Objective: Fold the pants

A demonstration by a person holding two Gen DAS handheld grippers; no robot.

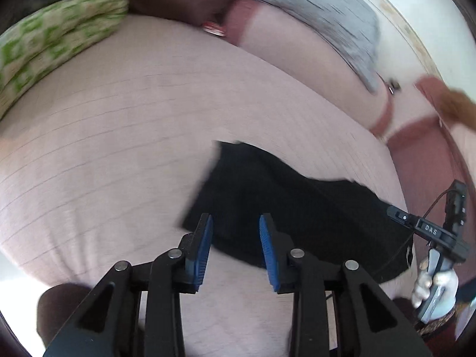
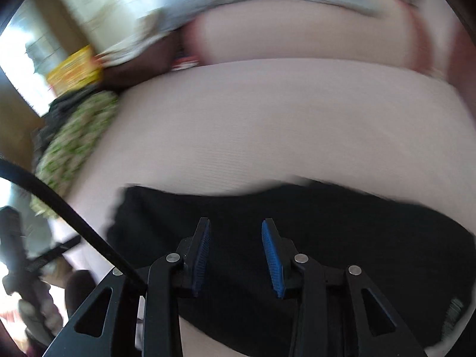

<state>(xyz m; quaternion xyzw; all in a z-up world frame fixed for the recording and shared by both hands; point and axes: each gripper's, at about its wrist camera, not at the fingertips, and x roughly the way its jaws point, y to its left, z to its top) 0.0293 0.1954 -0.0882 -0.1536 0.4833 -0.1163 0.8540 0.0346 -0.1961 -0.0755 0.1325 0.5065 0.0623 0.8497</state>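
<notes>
Pants (image 1: 285, 208): we see them black, folded flat on the pink bedsheet (image 1: 119, 148), near its front edge.
Left gripper (image 1: 236, 223): ours hovers over the pants' left end, blue pads (image 1: 203, 250) spread apart, nothing between them.
Right gripper (image 2: 236, 229): poised above the pants' middle, jaws parted and empty; in the left view a gloved hand (image 1: 435, 287) holds it beside the pants' right end.
Hard to read: both views are blurred; the pants' right end is cut off by the rim.
Room: bare sheet lies beyond the pants up to the green patterned cloth (image 1: 53, 44) and grey fabric (image 1: 336, 20).
</notes>
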